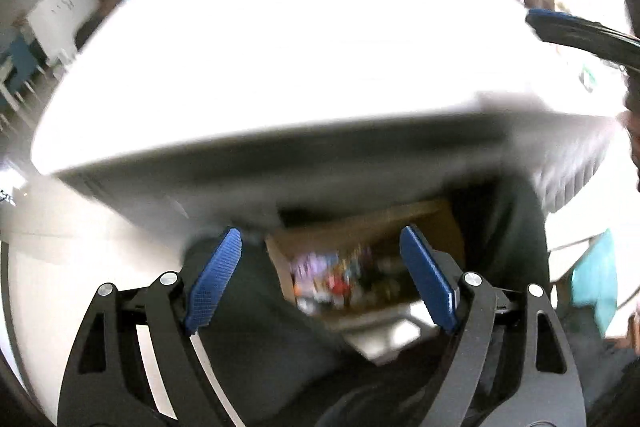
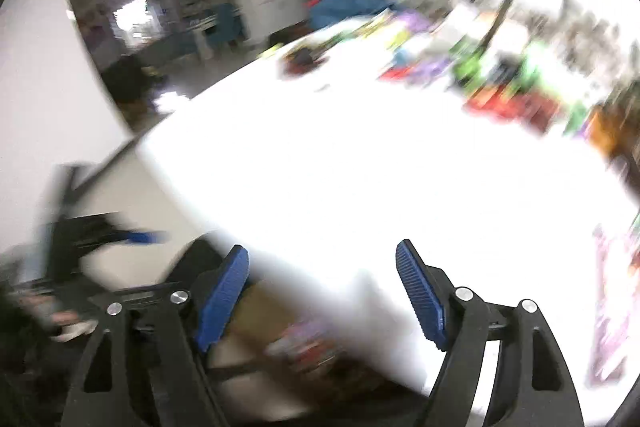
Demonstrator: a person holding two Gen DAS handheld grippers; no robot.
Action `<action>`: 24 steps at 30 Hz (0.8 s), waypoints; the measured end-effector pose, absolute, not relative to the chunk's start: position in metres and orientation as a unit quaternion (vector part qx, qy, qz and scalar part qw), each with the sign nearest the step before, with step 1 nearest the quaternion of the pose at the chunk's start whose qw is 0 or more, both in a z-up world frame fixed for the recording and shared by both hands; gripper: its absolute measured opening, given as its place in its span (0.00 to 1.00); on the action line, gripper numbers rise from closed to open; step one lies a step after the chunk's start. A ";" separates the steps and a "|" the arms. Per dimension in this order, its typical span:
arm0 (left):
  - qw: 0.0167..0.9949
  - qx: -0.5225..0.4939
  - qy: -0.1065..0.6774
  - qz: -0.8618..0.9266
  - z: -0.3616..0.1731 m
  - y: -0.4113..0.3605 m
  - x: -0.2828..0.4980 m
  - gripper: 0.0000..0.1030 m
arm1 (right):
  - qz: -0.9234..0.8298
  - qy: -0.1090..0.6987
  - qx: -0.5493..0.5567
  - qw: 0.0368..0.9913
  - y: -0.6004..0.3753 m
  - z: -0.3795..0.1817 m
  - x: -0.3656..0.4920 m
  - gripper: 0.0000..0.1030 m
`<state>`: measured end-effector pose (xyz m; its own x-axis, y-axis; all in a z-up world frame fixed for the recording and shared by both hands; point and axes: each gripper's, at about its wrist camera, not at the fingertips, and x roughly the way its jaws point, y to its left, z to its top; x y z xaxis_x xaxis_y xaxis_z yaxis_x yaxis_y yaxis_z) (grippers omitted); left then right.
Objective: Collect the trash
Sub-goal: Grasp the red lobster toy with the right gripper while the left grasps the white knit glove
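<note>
Left wrist view, item one: left gripper (image 1: 320,275), jaws spread wide, nothing between the blue pads (image 1: 214,283). It hangs below the near edge of a white table (image 1: 280,67), aimed at a brown cardboard box (image 1: 400,223) that sits on the floor under the table. Inside the box: a blurred heap of coloured scraps (image 1: 340,279), purple, red and dark, most likely trash already collected. A dark bag or cloth (image 1: 516,227) stands just beside the box; its nature cannot be told.

Item two: right gripper (image 2: 322,291), jaws likewise wide and empty, poised over the table's near corner. From the left wrist view it shows only as a dark arm with a blue tip at the upper right edge.

Item three: far side of the table, a long row of coloured packets and wrappers (image 2: 500,83), green, red, purple, too smeared by motion to name singly. A further pinkish packet (image 2: 612,307) lies at the right edge of the right wrist view. Middle of the tabletop: bare white, overexposed.

Status, as judgement: partly done. Some pieces appear to rest in the box; neither gripper carries anything now. Remaining: any wrappers on the table that count as trash, each to be picked up and dropped in the box.
</note>
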<state>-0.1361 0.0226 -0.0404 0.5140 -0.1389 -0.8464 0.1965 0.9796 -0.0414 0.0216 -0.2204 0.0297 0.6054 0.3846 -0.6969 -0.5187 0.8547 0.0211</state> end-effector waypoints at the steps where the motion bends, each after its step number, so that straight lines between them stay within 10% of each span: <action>1: 0.875 0.022 0.474 -0.094 -0.032 0.024 -0.132 0.85 | 0.237 0.361 -0.108 0.895 -0.224 0.032 0.047 0.73; 12: 0.895 -0.042 0.442 -0.046 -0.008 0.025 -0.024 0.86 | 0.154 0.408 -0.184 0.881 -0.225 -0.012 0.228 0.83; 19: 0.894 -0.045 0.445 -0.006 -0.017 -0.003 0.115 0.85 | 0.141 0.401 -0.187 0.886 -0.230 -0.005 0.190 0.64; 24: 0.891 -0.058 0.448 -0.032 -0.017 -0.019 0.158 0.28 | 0.134 0.386 -0.154 0.900 -0.253 0.001 0.156 0.63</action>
